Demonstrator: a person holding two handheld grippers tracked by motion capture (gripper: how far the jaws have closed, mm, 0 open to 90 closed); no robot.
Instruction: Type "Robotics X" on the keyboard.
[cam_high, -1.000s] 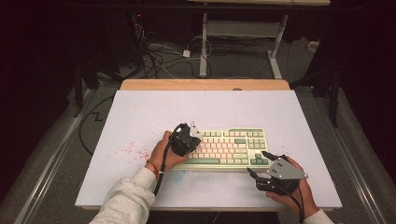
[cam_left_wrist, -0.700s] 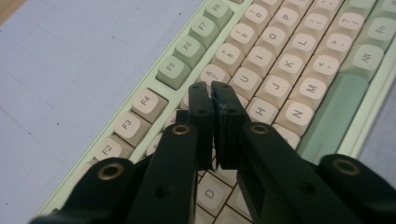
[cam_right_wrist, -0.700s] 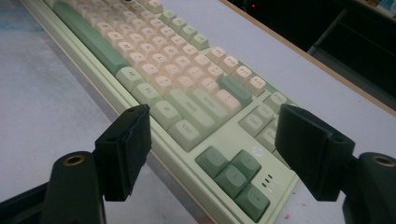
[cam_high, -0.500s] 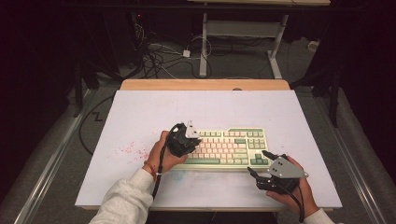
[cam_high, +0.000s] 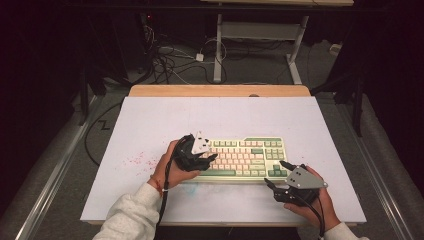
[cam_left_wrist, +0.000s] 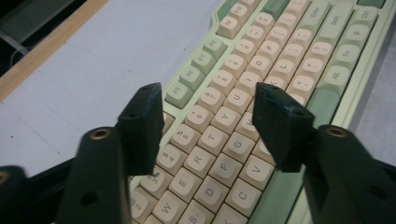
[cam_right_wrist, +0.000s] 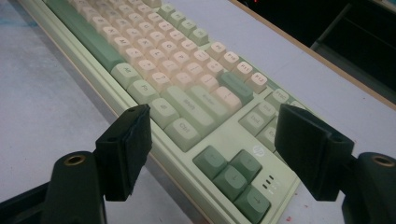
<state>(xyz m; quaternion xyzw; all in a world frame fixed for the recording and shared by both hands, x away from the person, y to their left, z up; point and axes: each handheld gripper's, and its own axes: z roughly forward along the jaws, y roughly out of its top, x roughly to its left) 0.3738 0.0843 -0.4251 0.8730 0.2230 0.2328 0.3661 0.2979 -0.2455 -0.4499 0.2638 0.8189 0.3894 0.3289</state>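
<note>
The keyboard (cam_high: 243, 159) lies at centre frame on the tabletop (cam_high: 150, 120). The left tool (cam_high: 207, 159) has just been spreading over its keys, pinching nothing; the right tool (cam_high: 276, 174) stands spread at its lower-right corner.

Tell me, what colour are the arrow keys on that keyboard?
Dark green arrow keys, on a pale green keyboard; clearest in the right gripper view.

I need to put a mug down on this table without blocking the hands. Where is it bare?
Bare: the white table behind the keyboard up to the wooden far edge, and its right side. Crowded: the front, with the left tongs over the keys and the right tongs at its corner.
</note>
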